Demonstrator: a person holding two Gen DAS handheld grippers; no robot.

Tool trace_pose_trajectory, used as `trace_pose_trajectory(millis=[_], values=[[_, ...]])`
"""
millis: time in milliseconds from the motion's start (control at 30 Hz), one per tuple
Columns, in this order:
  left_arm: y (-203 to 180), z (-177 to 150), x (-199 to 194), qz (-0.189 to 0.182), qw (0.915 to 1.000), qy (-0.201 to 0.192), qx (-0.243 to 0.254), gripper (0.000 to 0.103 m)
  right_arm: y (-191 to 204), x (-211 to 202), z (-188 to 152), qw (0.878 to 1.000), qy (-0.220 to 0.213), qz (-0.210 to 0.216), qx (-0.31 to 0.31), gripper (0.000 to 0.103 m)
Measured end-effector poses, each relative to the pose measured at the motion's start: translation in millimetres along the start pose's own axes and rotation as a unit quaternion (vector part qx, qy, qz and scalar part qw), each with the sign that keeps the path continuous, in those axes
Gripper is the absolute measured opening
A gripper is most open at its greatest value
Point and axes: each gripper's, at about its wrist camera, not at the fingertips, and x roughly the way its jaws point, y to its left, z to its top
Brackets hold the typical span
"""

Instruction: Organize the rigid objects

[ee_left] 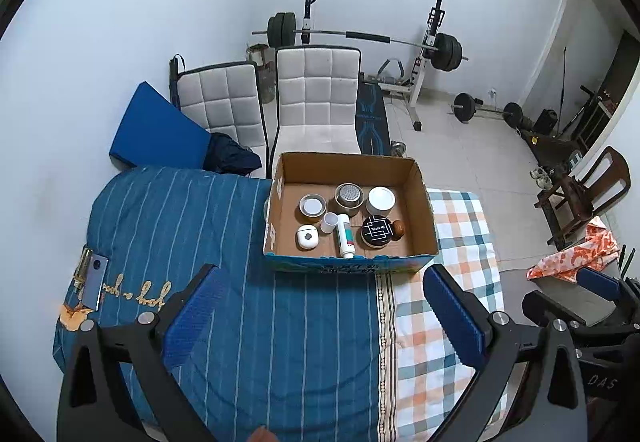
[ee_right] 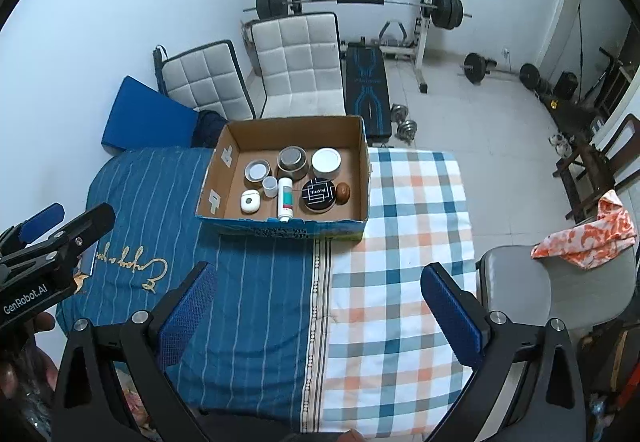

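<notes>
An open cardboard box (ee_left: 422,197) (ee_right: 362,157) sits on the bed. Inside stand a metal tin (ee_left: 349,197) (ee_right: 292,160), a small grey-lidded tin (ee_left: 312,206), a white jar (ee_left: 381,200) (ee_right: 326,162), a black round tin (ee_left: 376,230) (ee_right: 318,194), a brown knob-like object (ee_left: 398,229), a white tube (ee_left: 345,236) (ee_right: 285,198), a small white cup (ee_left: 329,222) and a white earbud case (ee_left: 306,237) (ee_right: 249,201). My left gripper (ee_left: 322,316) is open and empty, held above the blue bedding in front of the box. My right gripper (ee_right: 318,308) is open and empty, also in front of the box.
A phone (ee_left: 94,282) lies on the blue striped blanket (ee_left: 240,282) at the left. A checked blanket (ee_right: 400,282) covers the right side. Two white chairs (ee_left: 316,93), a weight bench with a barbell (ee_left: 400,41) and a grey chair (ee_right: 552,282) with an orange cloth stand around.
</notes>
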Motion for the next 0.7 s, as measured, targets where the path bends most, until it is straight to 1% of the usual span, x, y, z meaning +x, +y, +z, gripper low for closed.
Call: trace_pose_trajectory(millis=[133, 367, 500, 700], values=[[-0.5, -2.9, -20.0, 0.004, 0.9999, -0.012, 0.003, 0.103, 2.2, -15.7, -3.6, 1.000, -0.009, -0.002, -0.006, 0.103], [-1.7, -1.8, -37.7, 0.008, 0.9995, -0.031, 0.005, 0.103, 1.2, -29.9, -2.6, 1.000, -0.019, -0.007, -0.006, 0.103], [-1.3, -1.2, -39.7, 0.009, 0.9992, -0.039, 0.003, 0.103, 1.1, -34.2, 1.8, 1.000, -0.024, -0.009, -0.003, 0.103], [-0.2, -0.2, -32.1, 0.012, 0.9991, -0.041, 0.000, 0.103, -0.6, -27.7, 10.8, 0.999, -0.030, -0.014, 0.007, 0.103]])
